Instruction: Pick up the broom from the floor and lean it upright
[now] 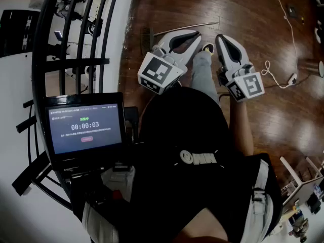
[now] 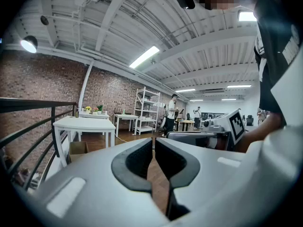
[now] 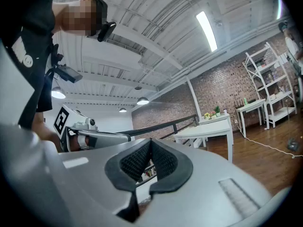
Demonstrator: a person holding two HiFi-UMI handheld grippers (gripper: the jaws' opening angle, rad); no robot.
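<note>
Lying untouched on the floor [image 1: 253, 14], the broom [image 1: 185, 28] sits just beyond both sets of fingertips. Left gripper [image 1: 196, 34] and right gripper [image 1: 220, 37] have jaws together, empty. Nothing is done yet: grasping, lifting and leaning all remain.

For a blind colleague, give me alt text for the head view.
From above, a person holds the left gripper and right gripper, both shut and empty, over a wooden floor; the broom lies beyond them. A black railing and timer screen are at left.
</note>
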